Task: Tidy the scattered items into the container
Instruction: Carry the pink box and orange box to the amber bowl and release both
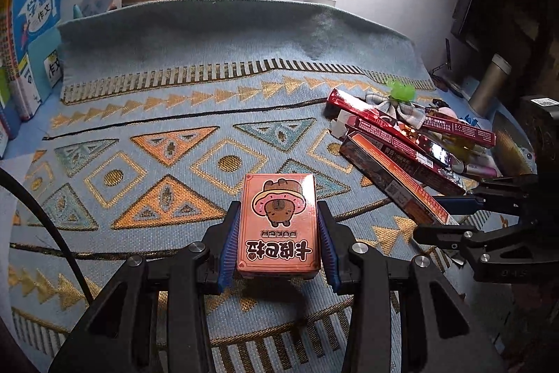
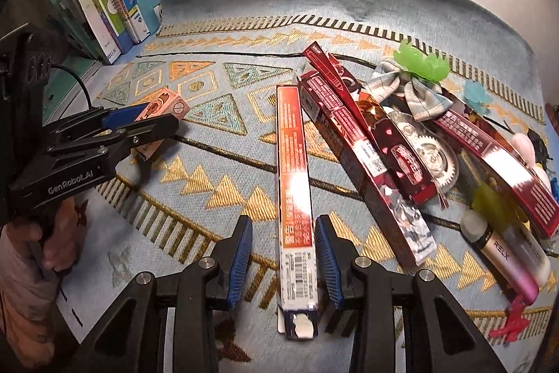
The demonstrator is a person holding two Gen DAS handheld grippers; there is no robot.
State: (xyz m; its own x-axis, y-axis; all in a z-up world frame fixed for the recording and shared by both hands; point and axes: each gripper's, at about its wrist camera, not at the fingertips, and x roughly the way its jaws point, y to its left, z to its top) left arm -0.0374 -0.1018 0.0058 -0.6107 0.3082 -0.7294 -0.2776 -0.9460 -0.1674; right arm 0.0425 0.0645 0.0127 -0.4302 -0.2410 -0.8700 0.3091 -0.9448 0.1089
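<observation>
Currently, with the left tool (image 1: 278,229) clamped on the pink rectangular card box (image 1: 278,221) above the patterned cloth-covered surface (image 1: 146,114), keep the right tool (image 2: 283,245), narrow and not gripping, centred astride the long red-orange carton (image 2: 295,184) before squeezing.

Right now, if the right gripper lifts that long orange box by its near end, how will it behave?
The long orange box looks like stiff cardboard, so it should stay straight. Held near one end by the right gripper, it may droop or pivot. Its glossy face could slip.
</observation>
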